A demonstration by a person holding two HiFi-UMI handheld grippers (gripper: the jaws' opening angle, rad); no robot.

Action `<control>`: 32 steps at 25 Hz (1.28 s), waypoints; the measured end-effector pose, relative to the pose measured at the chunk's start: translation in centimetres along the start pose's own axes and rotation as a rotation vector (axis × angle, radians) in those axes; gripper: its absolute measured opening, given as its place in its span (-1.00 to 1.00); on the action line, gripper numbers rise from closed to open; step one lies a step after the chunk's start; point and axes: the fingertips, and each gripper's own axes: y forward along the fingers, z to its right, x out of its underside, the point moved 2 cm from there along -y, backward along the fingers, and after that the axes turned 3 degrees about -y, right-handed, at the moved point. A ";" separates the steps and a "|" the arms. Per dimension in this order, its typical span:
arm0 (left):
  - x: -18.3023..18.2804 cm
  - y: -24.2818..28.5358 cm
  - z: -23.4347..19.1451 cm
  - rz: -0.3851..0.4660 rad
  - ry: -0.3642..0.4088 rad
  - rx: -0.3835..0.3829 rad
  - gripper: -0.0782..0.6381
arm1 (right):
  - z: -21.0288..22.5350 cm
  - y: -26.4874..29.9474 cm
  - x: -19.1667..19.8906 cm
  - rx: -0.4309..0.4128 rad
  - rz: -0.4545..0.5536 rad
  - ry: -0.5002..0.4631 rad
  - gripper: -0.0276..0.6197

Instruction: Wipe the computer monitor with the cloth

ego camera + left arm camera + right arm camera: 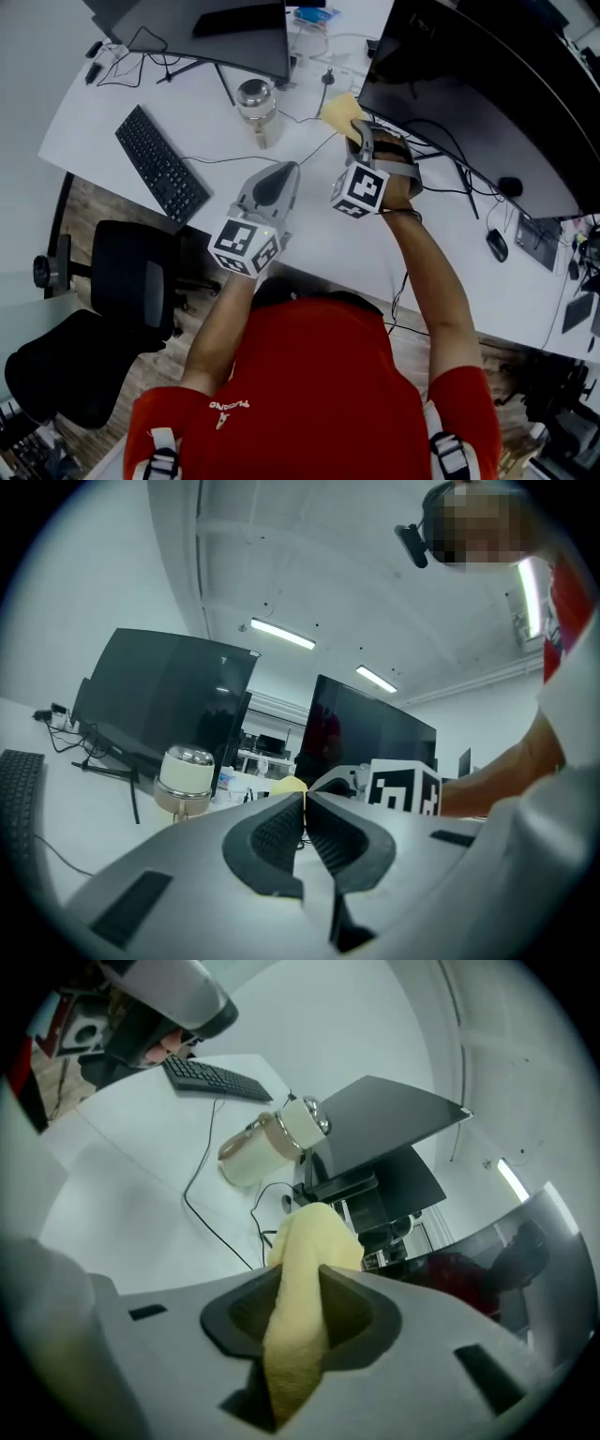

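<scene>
Item one, my right gripper [300, 1283]: jaws clenched on the yellow cloth [311, 1241], which runs up between the pads and bunches past the tips in a rounded fold. From the head view this gripper is raised over the white desk [319, 234], with the cloth just in front of the lower left corner of the large dark monitor [469, 103]; I cannot tell whether cloth and screen touch. Item two, my left gripper [305, 803]: jaws pressed together at the tips, nothing between them, held above the desk to the left of the right gripper and apart from it. Item three, a second dark monitor [225, 28], at the far left of the desk, on a stand. Item four, a pale jar with a shiny lid [255, 103], upright between the two monitors. Item five, a black keyboard [161, 164], lying at a slant on the left of the desk. Item six, a black mouse [497, 244], right of the large monitor's stand. Item seven, a black chair [122, 291], below the desk's left edge.
</scene>
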 end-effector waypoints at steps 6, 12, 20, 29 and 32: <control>0.3 0.9 -2.4 -0.032 -0.012 0.094 -0.75 | 0.1 4.2 0.1 -0.014 -0.172 -0.174 -0.57; 0.5 0.5 -4.4 -0.050 -0.024 0.157 -0.75 | -0.3 7.0 0.7 -0.057 -0.317 -0.337 -0.57; 0.4 -0.1 -4.9 -0.066 -0.019 0.231 -0.75 | 0.9 8.3 1.3 -0.085 -0.456 -0.415 -0.56; 0.6 -0.2 -4.3 -0.079 -0.015 0.287 -0.75 | 4.8 6.5 0.5 -0.028 -0.499 -0.388 -0.56; 0.6 -0.1 -4.1 -0.076 -0.018 0.299 -0.75 | 6.6 5.5 0.1 0.011 -0.494 -0.367 -0.56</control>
